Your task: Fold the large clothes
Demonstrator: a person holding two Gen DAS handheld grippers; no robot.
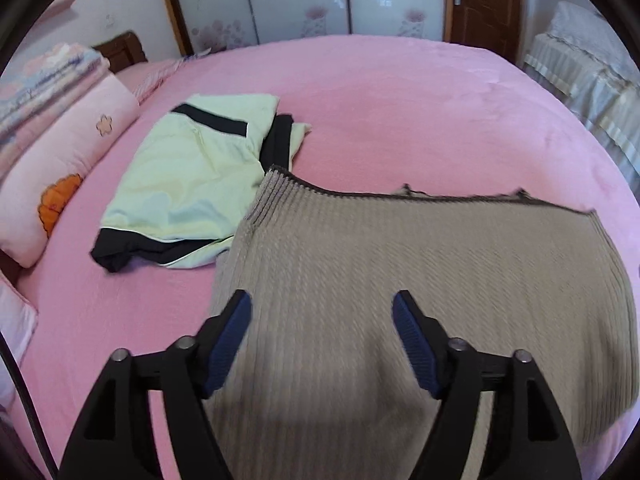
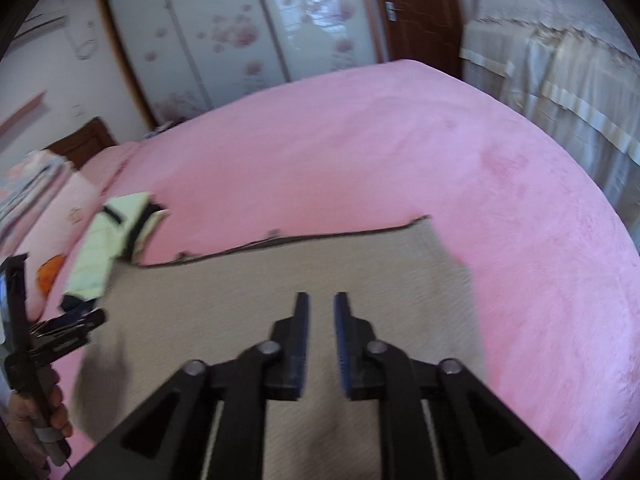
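Knitwear: grey ribbed garment (image 1: pixel 400 280) lies flat on the pink bed (image 1: pixel 400 100), beside the folded pale-green garment (image 1: pixel 188 184); left tool (image 1: pixel 322 308) gapes wide and empty, right tool (image 2: pixel 322 308) part-open and empty, both over it. Best pinch both near corners evenly before folding. Only the right view shows the hand (image 2: pixel 36 416) holding the left tool.

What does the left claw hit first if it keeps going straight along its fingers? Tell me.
Most likely the grey knit spread on the bed: the left claw points down onto it, jaws open and empty. How far off is unclear.
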